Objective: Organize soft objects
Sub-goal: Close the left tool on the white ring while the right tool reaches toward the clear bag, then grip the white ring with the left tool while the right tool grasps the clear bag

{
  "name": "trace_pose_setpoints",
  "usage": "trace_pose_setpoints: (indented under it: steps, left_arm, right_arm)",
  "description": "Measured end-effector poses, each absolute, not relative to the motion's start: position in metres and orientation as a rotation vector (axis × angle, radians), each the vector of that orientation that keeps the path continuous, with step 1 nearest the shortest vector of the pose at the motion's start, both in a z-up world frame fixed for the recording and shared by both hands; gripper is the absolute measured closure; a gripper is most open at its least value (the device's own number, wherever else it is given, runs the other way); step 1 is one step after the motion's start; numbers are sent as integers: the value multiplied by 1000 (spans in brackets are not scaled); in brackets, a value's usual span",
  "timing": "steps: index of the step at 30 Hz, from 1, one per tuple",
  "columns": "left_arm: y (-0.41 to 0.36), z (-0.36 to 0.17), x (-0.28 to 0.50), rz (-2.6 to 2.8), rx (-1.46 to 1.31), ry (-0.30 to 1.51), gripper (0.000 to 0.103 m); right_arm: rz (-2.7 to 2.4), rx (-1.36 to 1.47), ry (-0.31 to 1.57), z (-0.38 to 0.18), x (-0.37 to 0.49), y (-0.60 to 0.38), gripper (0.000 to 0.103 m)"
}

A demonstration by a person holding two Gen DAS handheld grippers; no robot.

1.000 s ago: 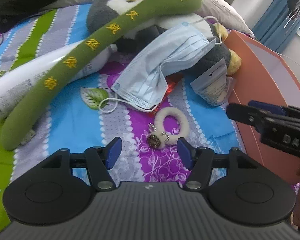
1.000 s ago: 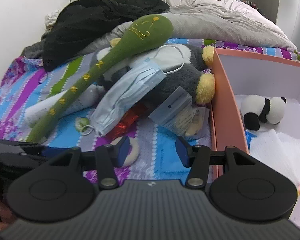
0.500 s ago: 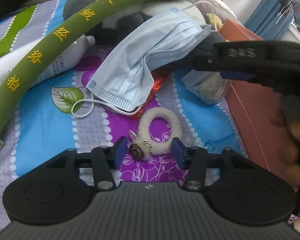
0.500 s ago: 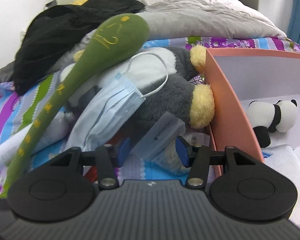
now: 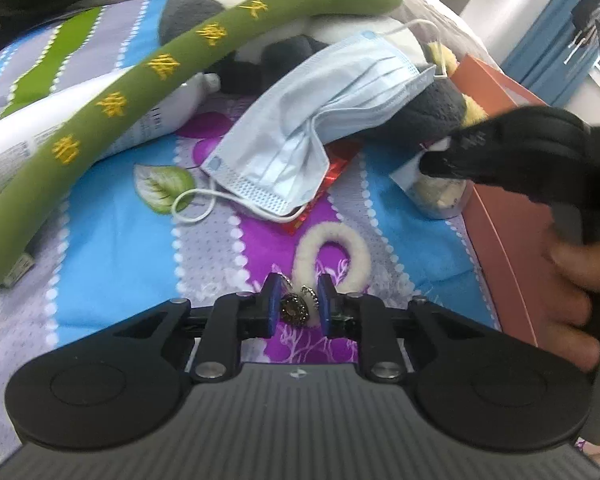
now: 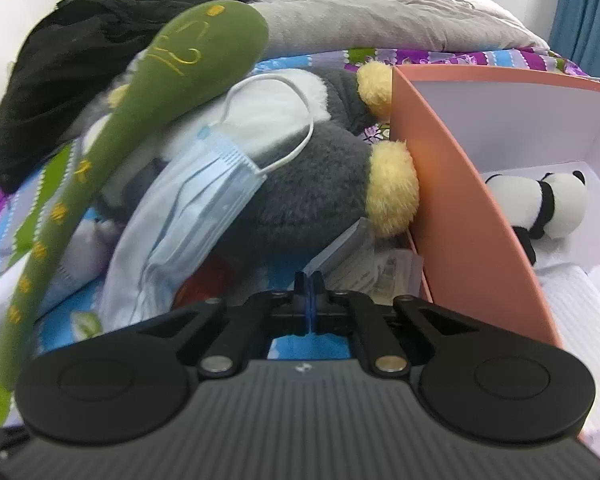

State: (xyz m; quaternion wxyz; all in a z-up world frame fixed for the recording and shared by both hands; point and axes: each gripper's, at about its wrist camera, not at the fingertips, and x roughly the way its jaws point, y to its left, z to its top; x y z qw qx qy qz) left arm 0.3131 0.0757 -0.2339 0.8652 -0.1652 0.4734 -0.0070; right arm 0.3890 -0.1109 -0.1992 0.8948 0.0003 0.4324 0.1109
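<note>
The left gripper point(image 5: 299, 307) was clamped on the metal charms of a white fluffy hair tie point(image 5: 332, 258), whose ring lay just ahead of its tips on the striped bedsheet point(image 5: 108, 248). The right gripper point(image 6: 308, 300) was pinched tight on the edge of a clear packet point(image 6: 364, 264), with an orange box point(image 6: 460, 216) just to its right holding a panda plush point(image 6: 540, 204). Beyond both, a blue face mask point(image 5: 316, 120) draped over a grey plush toy point(image 6: 308, 200), with a long green plush point(image 5: 140, 76) lying across them.
</note>
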Motion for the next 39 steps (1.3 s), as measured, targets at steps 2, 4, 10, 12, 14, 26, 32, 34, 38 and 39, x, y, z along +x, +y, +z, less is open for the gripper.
trace_pose_setpoints:
  steps: [2,4,10,12,14,26,32,34,38,39]
  left_arm:
    - [77,-230,305,-3,-356,990,82]
    - [79,-225,294,12,-370,984,82]
    - [81,-209,260,40,-392,967,91]
    - [80,-204,244,52,-390,963,91]
    - [82,-202,231,59,-404,961,91]
    - [90,-205,171,78,-452,993,91]
    - [96,-214,166,78,-478,1032,48]
    - [96,-215,165,45,-474,1028,38]
    - [90,-219,170,-12,-417,1055,38]
    - [89,-220,171,-25,-409,1061,38]
  right_arm:
    - [248,8,897,-194,380,-114,100]
    - [264,22,899,-190,369,-119,100]
    - [310,49,890,-171,333,-126,100]
    - [333,48,887,-165,318,-128,100]
    - [345,34,883,-161,303,-129,100]
    - [444,-19,947,-172,231,-144,100]
    - [442,55,917,-172,238,-150,95]
    - [438,51,913,-174,247,-146,77]
    - [423,51,907,-182,265,-140,57]
    - [415,42,906,-185,271,-138,57]
